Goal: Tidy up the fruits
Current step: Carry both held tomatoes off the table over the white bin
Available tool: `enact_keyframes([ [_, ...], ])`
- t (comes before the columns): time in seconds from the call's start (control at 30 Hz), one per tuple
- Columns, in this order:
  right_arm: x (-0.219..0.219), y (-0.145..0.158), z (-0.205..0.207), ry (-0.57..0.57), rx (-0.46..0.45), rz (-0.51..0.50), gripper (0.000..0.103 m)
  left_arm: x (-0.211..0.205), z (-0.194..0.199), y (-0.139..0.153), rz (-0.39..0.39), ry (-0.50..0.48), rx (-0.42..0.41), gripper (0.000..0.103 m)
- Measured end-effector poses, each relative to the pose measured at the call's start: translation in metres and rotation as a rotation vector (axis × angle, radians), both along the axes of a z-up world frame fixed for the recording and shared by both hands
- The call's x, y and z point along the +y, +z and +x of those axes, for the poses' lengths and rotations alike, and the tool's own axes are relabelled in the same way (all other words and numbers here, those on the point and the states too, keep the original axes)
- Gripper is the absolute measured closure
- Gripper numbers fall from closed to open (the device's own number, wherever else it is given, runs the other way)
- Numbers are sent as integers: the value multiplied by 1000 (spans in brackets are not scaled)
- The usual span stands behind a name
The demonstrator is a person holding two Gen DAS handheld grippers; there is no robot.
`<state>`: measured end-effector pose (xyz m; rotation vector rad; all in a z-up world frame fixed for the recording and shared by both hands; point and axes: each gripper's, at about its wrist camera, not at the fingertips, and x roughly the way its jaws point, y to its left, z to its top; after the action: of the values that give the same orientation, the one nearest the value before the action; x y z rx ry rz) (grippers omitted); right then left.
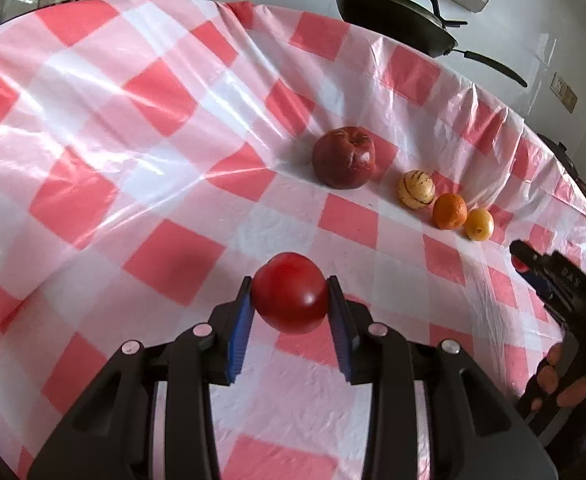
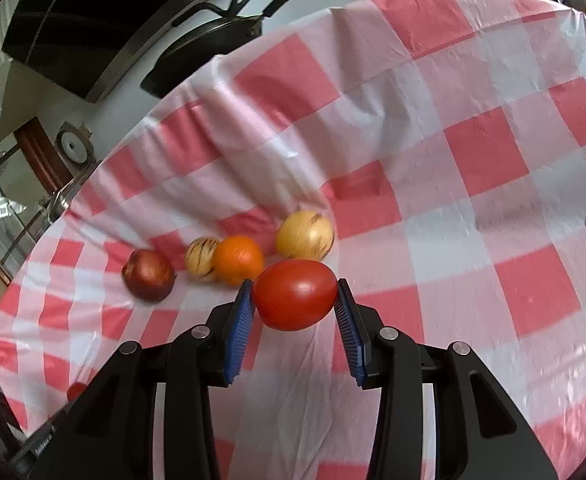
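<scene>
My left gripper [image 1: 289, 296] is shut on a red tomato [image 1: 289, 293], held above the checked tablecloth. My right gripper [image 2: 295, 298] is shut on another red tomato [image 2: 295, 294]. A row of fruit lies on the cloth: a dark red apple [image 1: 344, 157], a striped yellow melon-like fruit [image 1: 416, 189], an orange [image 1: 449, 211] and a small yellow fruit [image 1: 479, 224]. The right wrist view shows the same row just beyond my right gripper: apple [image 2: 148, 275], striped fruit [image 2: 201, 257], orange [image 2: 238, 259], yellow fruit [image 2: 305, 235]. The right gripper shows at the right edge of the left wrist view [image 1: 533, 260].
The red-and-white checked cloth [image 1: 133, 160] covers the whole table and is wrinkled along the far edge. A black pan [image 1: 397, 20] stands beyond the table against the white wall. A person's hand [image 1: 557, 380] holds the right gripper.
</scene>
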<state>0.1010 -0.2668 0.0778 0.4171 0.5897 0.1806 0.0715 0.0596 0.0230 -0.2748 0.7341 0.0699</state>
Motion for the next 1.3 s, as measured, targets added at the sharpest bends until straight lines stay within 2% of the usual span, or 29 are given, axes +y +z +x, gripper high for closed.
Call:
enact_keyframes([
  [0.4,67,7,-101,174,-37,-52,62,9,-43,8,16,-19,-32,67],
  [0.67,100,13,-169,249,-70,-57,62,32,-97,19,1,28,-84,67],
  [0.97,143,9,-220,361,-63,-113,62,72,-169,16,98,65,-74,67],
  [1.3,200,6,-263,515,-64,-192,62,116,-227,6,151,126,-45,67],
])
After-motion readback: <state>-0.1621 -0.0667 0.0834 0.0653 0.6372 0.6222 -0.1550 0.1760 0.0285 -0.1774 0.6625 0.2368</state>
